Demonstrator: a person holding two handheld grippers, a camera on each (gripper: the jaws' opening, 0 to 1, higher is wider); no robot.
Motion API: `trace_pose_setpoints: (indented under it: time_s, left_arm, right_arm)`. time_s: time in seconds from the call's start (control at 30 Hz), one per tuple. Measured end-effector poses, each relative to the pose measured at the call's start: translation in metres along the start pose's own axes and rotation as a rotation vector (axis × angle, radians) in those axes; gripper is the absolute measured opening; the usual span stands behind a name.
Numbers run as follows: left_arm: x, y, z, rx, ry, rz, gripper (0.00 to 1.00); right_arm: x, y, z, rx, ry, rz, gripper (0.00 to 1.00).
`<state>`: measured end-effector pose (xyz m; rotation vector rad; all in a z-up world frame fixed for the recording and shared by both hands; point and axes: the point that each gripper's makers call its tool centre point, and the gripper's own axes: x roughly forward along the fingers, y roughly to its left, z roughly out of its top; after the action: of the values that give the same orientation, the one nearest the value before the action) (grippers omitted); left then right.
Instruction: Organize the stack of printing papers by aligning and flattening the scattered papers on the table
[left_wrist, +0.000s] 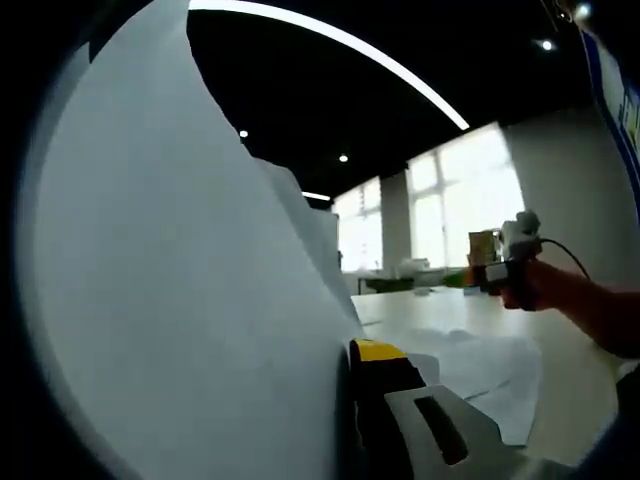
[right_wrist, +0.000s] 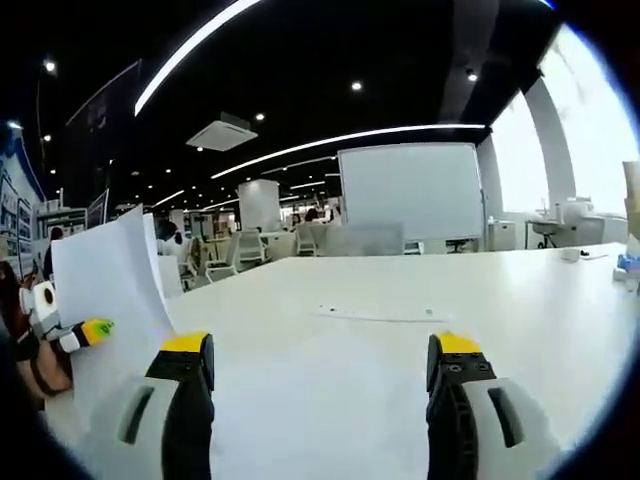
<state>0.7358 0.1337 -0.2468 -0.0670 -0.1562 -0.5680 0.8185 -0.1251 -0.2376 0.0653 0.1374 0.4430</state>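
Lifting paper (left_wrist: 190, 300), left tongs (left_wrist: 345, 420)

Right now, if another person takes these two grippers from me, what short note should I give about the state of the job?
Left gripper: holds a sheet of paper standing upright off the table; the paper hides one jaw in the left gripper view, so the grip itself cannot be confirmed.
Right gripper: open, jaws wide apart, holding nothing, raised over the bare table.
Papers: more loose sheets lie crumpled on the table beyond the left gripper.
Done: one sheet lifted.
Left: gather the sheets, align their edges, press the stack flat.
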Motion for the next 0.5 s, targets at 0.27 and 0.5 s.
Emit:
trace_pose_setpoints:
  time_s: [0.27,0.5]
  left_arm:
    - [0.0,0.0,0.0,0.0,0.0,0.0,0.1]
    - [-0.001,0.0,0.0,-0.001,0.0,0.0,0.1]
  right_arm:
    - [0.001,-0.002,-0.005,0.001,0.01,-0.002,0.83]
    - [0.002,-0.006,-0.011,-0.001,0.024,-0.007,0.83]
